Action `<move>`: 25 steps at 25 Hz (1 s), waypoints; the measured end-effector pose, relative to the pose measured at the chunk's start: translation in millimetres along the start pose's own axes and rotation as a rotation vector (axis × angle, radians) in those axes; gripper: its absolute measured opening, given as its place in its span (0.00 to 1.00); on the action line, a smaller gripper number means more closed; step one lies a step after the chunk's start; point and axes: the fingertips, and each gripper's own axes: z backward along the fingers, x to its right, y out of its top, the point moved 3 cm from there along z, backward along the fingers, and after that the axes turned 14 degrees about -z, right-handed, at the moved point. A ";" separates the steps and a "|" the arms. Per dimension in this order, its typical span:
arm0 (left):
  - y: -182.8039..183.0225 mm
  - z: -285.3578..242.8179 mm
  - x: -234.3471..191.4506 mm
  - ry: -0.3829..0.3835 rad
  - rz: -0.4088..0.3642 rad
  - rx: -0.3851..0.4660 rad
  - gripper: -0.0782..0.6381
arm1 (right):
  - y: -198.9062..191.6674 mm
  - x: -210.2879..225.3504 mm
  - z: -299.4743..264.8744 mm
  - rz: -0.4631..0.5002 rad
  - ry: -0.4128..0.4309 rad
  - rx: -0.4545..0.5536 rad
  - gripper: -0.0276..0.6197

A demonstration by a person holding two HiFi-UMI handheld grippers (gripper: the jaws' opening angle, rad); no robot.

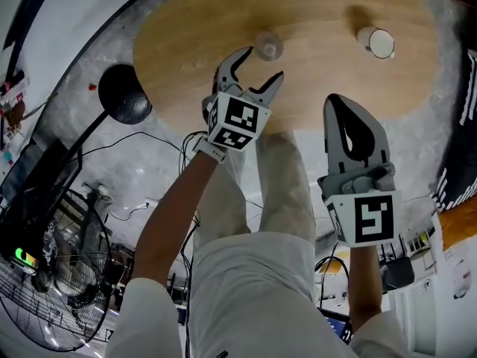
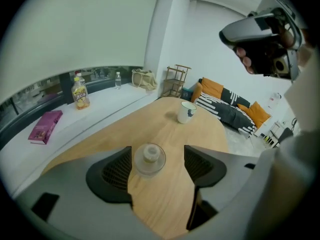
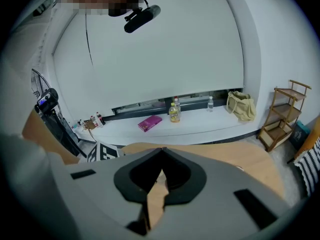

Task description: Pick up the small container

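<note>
Half done at best. Head view: left gripper (image 1: 261, 64) spread wide at small clear container (image 1: 267, 45) on counter (image 1: 320, 21); right gripper (image 1: 337, 103) pinched together, idle. Left gripper view: container between jaws, not squeezed. Right gripper view: empty. To do: closing, lifting.

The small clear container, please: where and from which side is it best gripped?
Grip the small container across its round side wall, probably coming from the near table edge: it stands upright, and the left gripper, jaws open, is lined up there.
</note>
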 end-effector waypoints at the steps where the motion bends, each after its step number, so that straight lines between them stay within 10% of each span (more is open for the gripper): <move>1: -2.3 -2.8 -1.0 0.001 0.013 -0.004 0.55 | -0.4 0.6 0.0 -0.002 0.000 0.001 0.05; 25: -25.7 -70.2 -13.5 0.045 -0.011 -0.117 0.59 | -13.6 30.1 1.7 -0.059 -0.016 -0.009 0.05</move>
